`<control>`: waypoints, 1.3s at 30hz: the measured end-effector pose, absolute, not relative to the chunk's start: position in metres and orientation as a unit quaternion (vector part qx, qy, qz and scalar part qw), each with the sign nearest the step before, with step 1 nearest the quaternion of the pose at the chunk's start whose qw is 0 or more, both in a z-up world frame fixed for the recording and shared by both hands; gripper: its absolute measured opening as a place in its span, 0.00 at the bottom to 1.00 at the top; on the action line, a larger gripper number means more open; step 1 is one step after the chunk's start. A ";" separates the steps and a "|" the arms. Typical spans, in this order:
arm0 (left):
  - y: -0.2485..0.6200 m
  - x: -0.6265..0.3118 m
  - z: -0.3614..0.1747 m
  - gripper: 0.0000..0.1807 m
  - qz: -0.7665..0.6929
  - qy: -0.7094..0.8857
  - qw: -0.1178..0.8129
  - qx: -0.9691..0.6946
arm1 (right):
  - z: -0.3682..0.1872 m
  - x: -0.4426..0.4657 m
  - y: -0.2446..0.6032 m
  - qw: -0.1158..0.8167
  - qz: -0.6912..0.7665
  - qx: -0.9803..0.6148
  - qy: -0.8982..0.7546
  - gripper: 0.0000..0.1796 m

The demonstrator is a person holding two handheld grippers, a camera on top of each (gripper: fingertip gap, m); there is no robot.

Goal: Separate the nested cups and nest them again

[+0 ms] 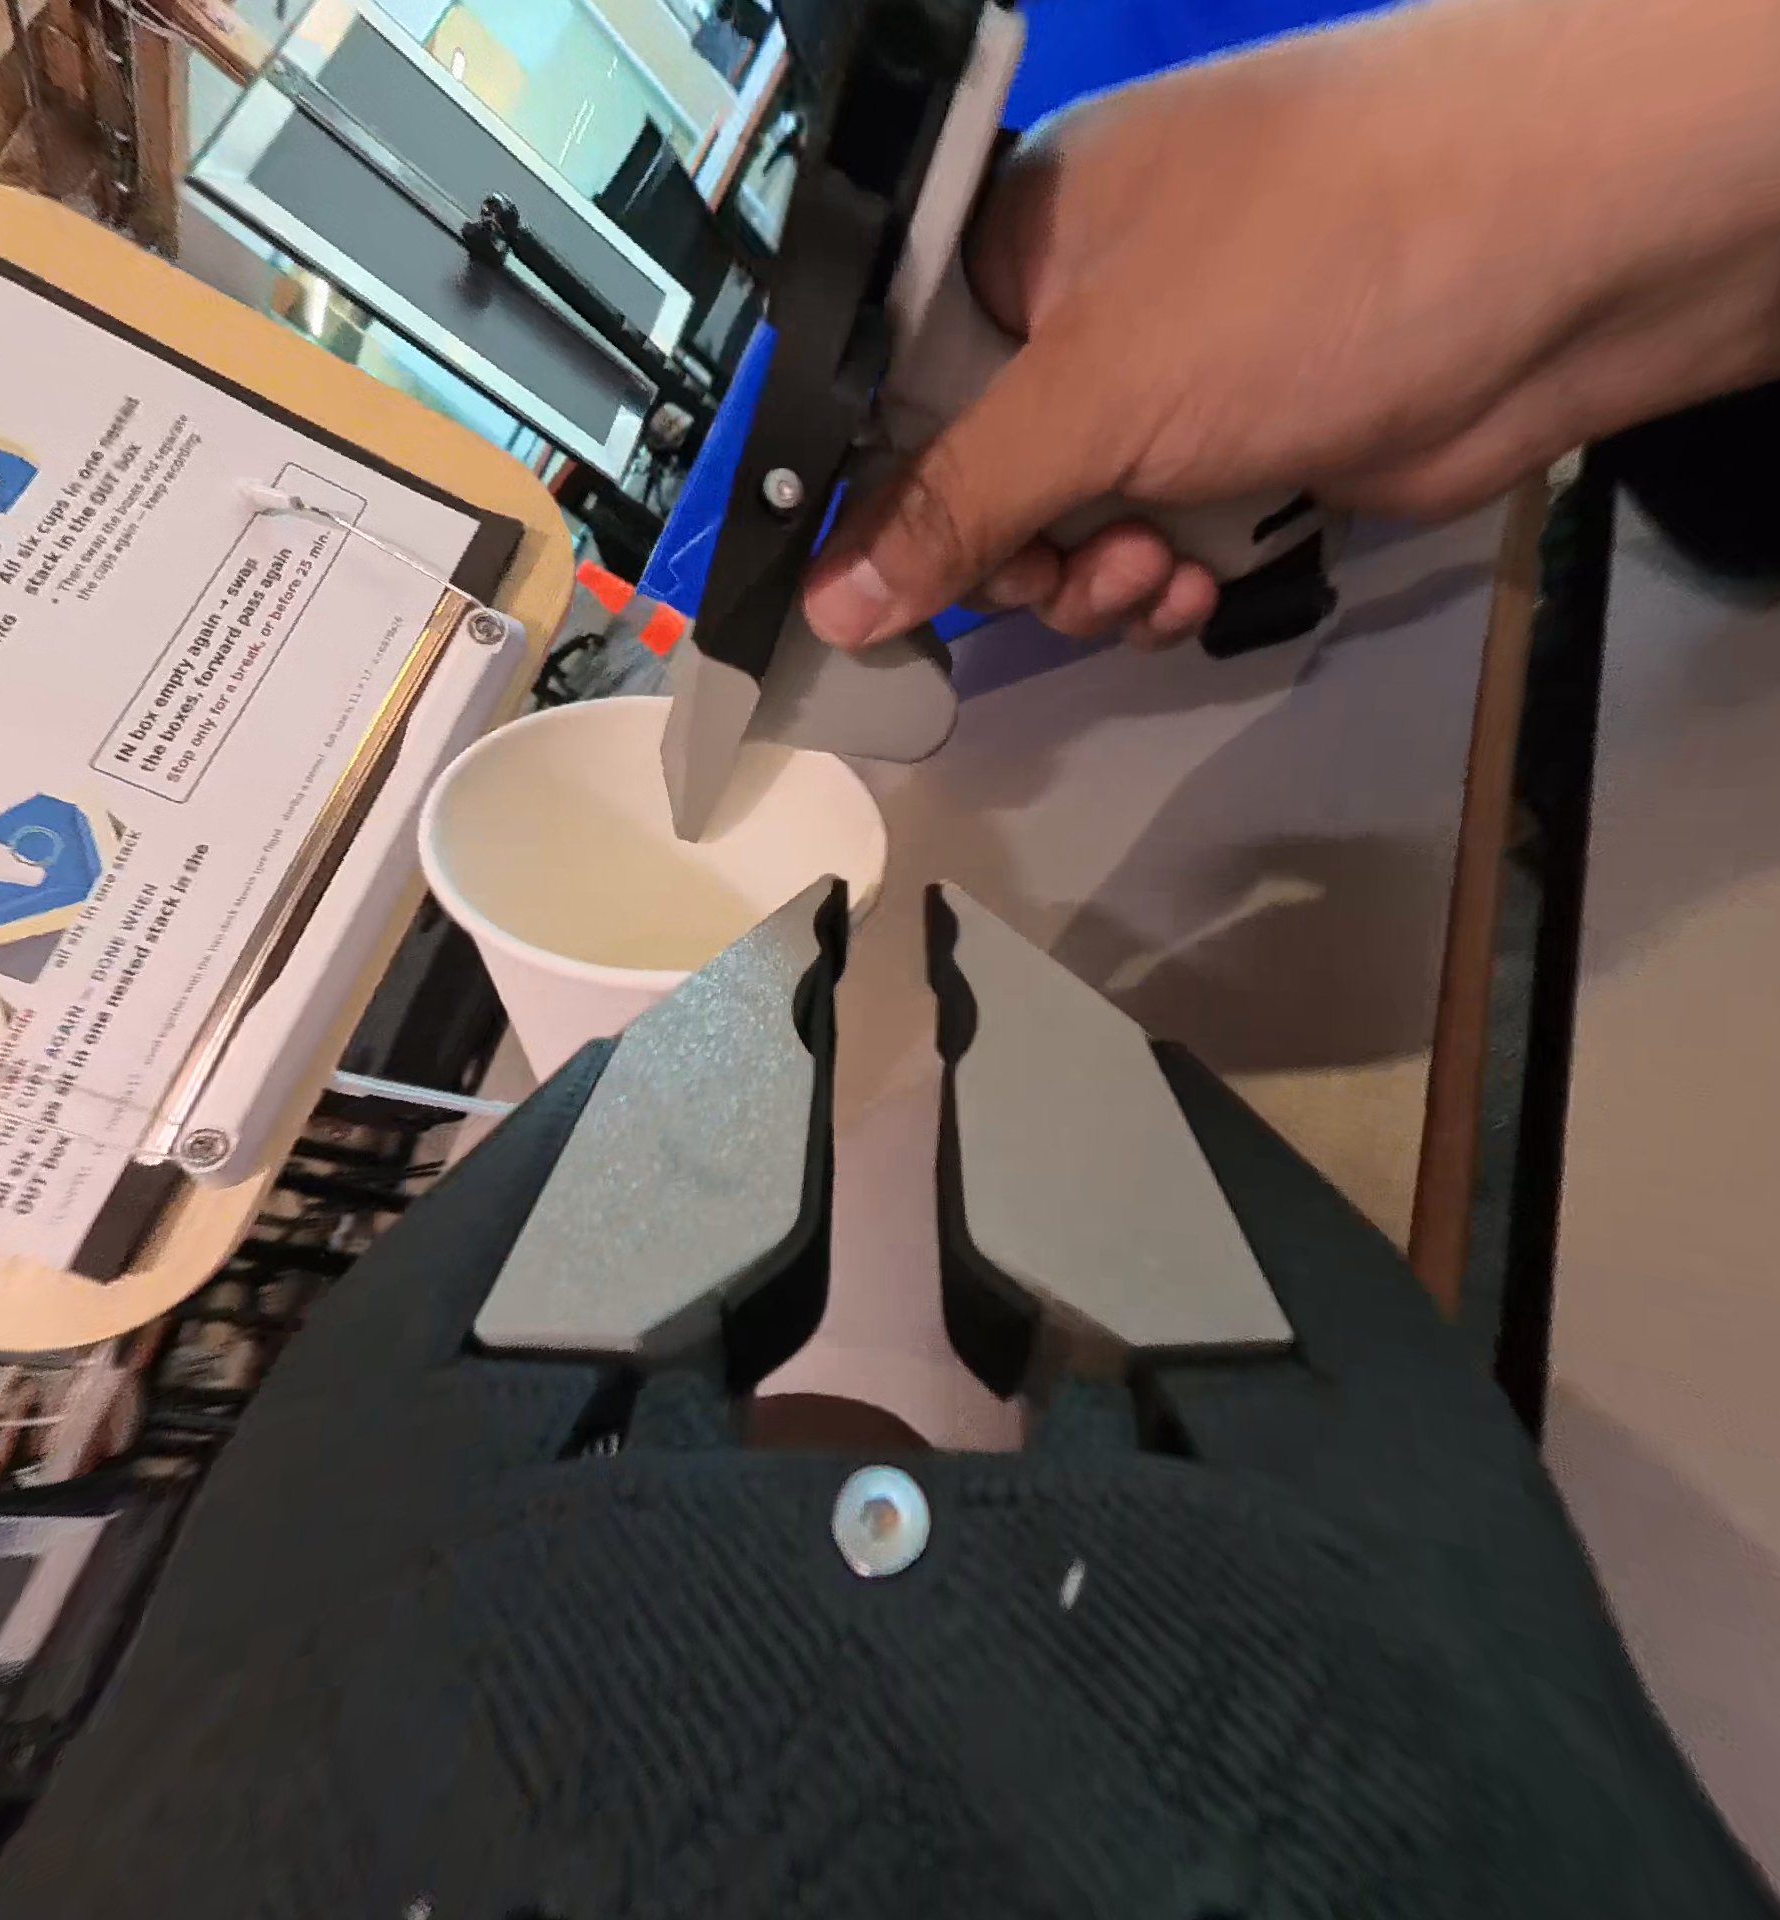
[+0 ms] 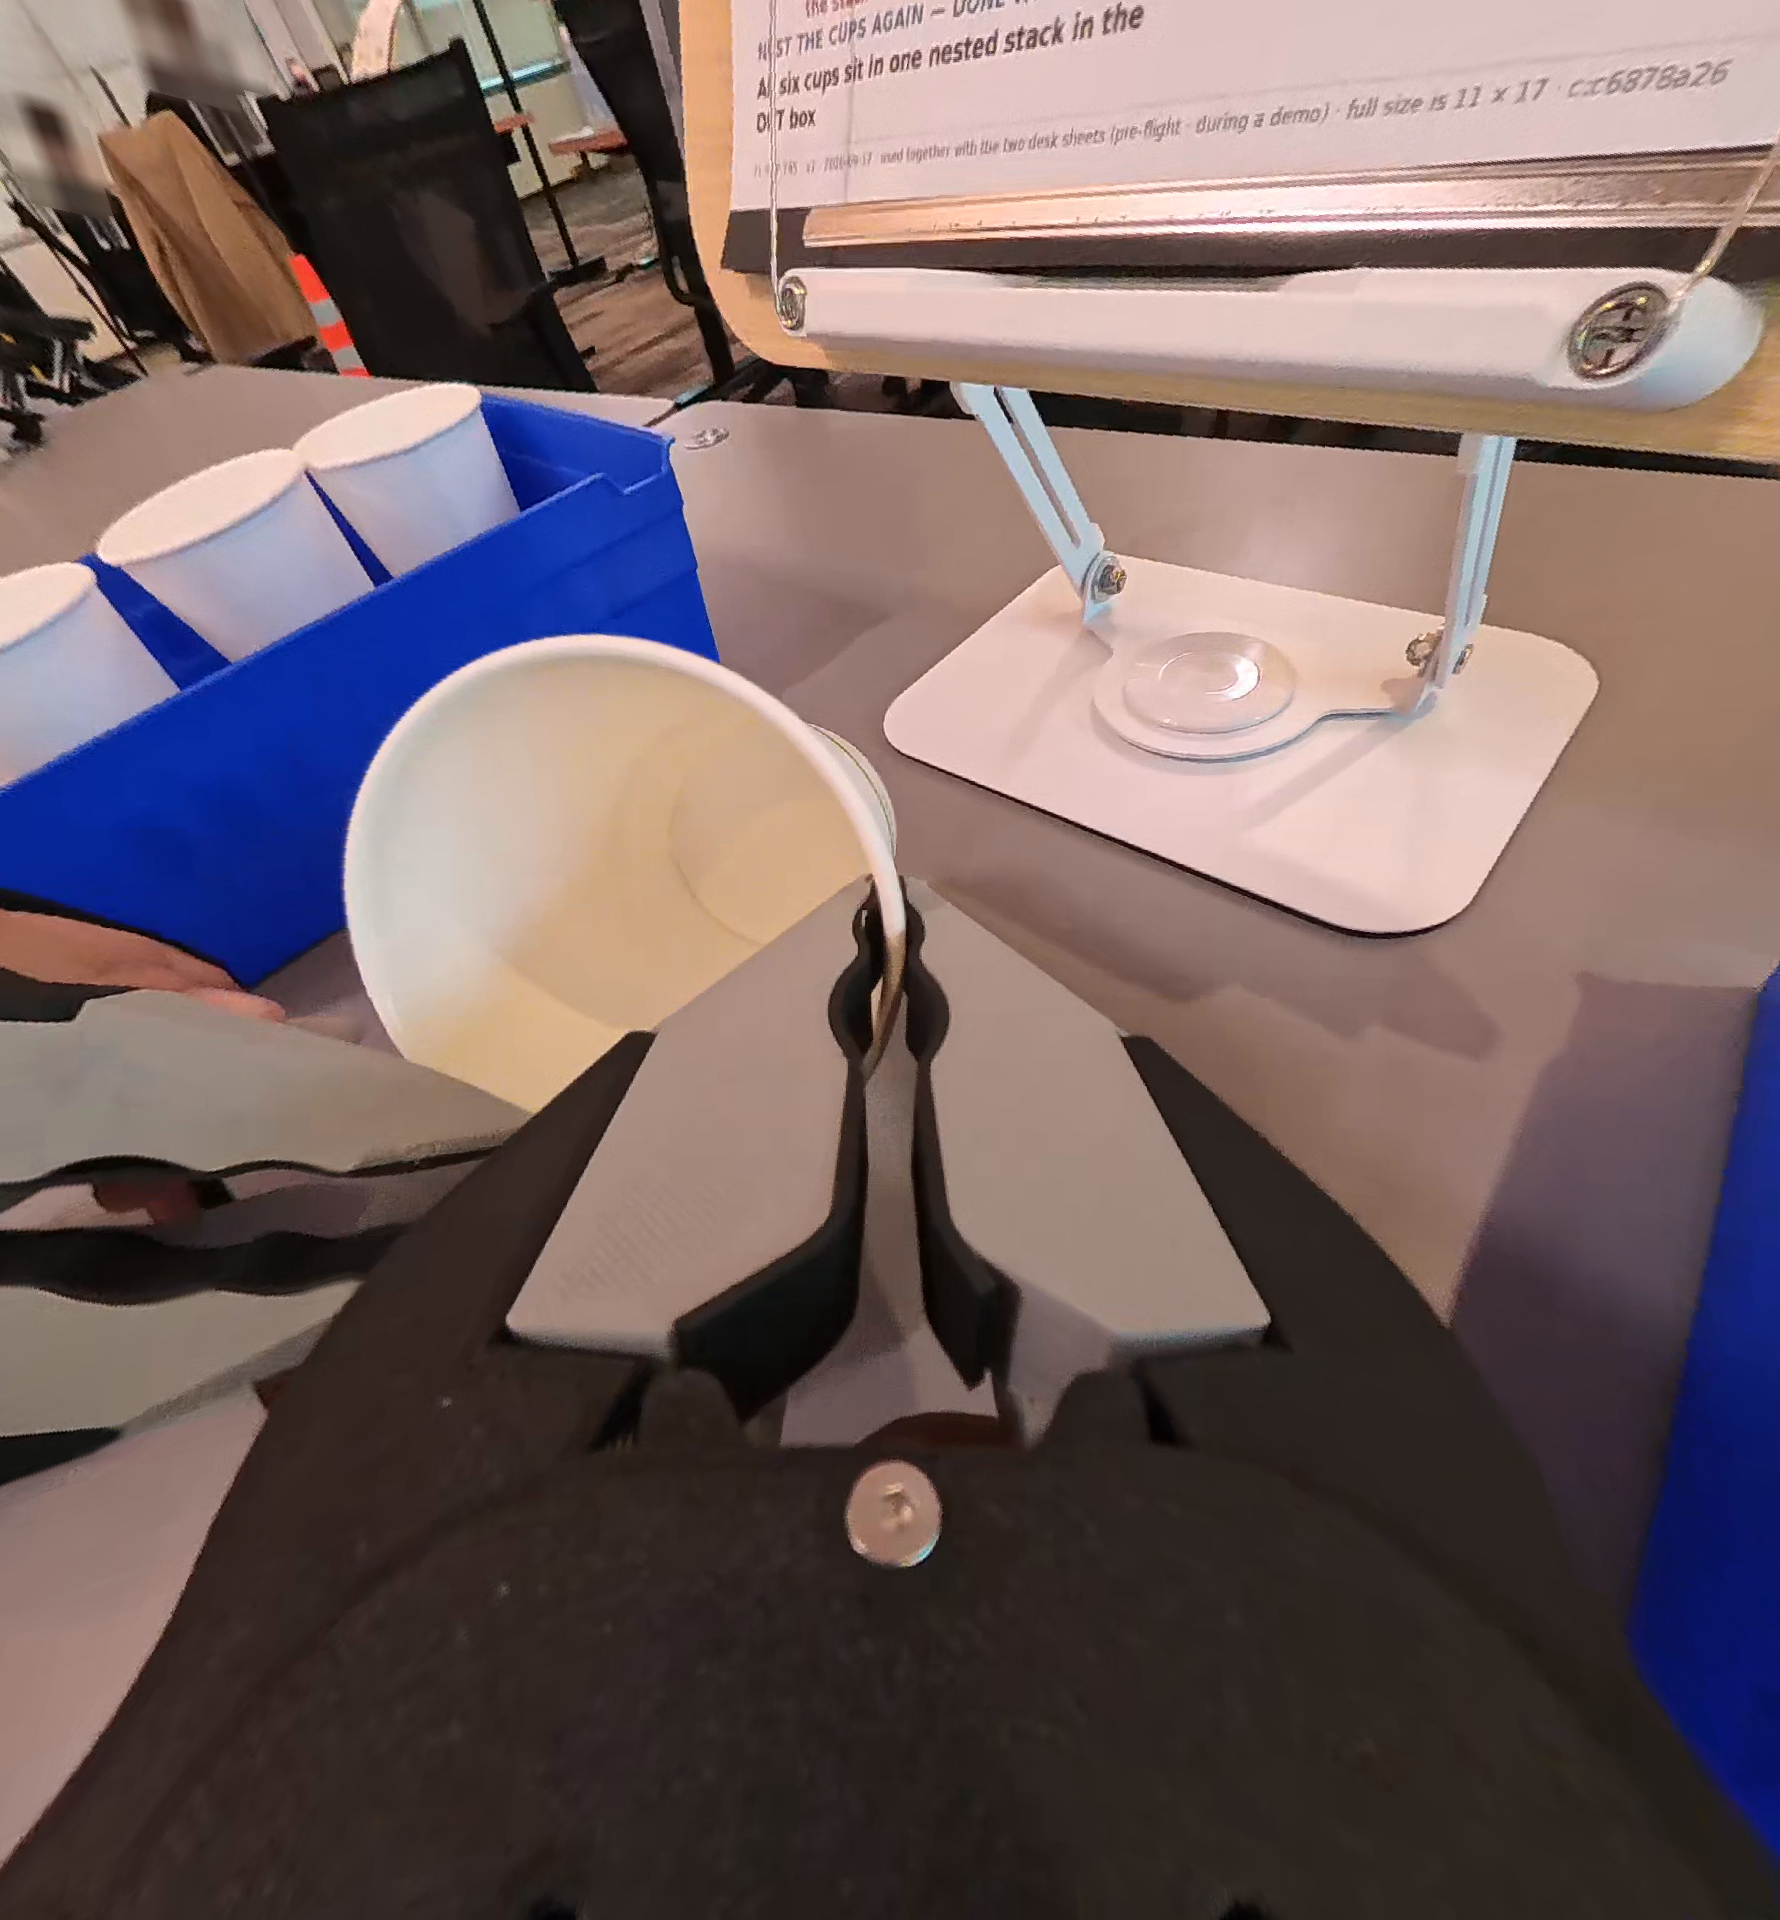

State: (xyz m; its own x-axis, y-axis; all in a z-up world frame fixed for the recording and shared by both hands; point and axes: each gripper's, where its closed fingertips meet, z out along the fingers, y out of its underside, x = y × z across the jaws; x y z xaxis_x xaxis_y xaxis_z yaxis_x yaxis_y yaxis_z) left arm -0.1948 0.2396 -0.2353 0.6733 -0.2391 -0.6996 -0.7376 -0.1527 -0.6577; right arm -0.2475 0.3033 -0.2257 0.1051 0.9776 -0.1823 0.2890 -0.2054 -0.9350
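Note:
My right gripper (image 2: 891,914) is shut on the rim of a white paper cup (image 2: 553,831); the cup wall is pinched between its two pads and the cup hangs tilted, mouth towards the camera, above the grey table (image 2: 1229,1039). The left wrist view shows the same grasp: the right gripper (image 1: 761,774) has one finger inside the cup (image 1: 574,862) and one outside. My left gripper (image 1: 886,894) is open with nothing between its pads, just right of the cup and low over the table. Three more white cups (image 2: 231,551) stand upside down in a blue bin (image 2: 398,727).
A white stand (image 2: 1281,810) carrying a board with an instruction sheet (image 1: 138,675) stands behind the cup. A second blue bin (image 2: 1779,1351) is at the right edge. A person's hand (image 1: 1333,312) holds the right gripper. The table's wooden edge (image 1: 1478,831) runs along the right.

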 end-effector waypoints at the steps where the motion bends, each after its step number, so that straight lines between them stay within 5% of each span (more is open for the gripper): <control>1: 0.238 -0.195 -0.231 0.04 0.209 0.329 0.567 -0.726 | -0.224 -0.247 0.305 0.391 0.446 -0.636 -0.494 0.00; 15: 0.231 -0.224 -0.195 0.00 0.114 0.204 0.645 -0.728 | -0.205 -0.236 0.322 0.427 0.461 -0.632 -0.453 0.00; 24: 0.235 -0.289 -0.228 0.00 0.086 0.024 0.576 -0.812 | -0.192 -0.230 0.327 0.475 0.439 -0.618 -0.448 0.00; 39: 0.235 -0.303 -0.245 0.01 0.101 0.006 0.554 -0.827 | -0.129 -0.194 0.330 0.504 0.494 -0.589 -0.393 0.00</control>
State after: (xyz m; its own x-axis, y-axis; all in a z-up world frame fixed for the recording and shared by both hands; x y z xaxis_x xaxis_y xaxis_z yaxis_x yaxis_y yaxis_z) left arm -0.3035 0.2355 -0.2451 0.9796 0.1008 -0.1737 -0.1223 -0.3866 -0.9141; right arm -0.1942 0.3300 -0.1295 0.2020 0.9614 -0.1866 -0.0346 -0.1834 -0.9824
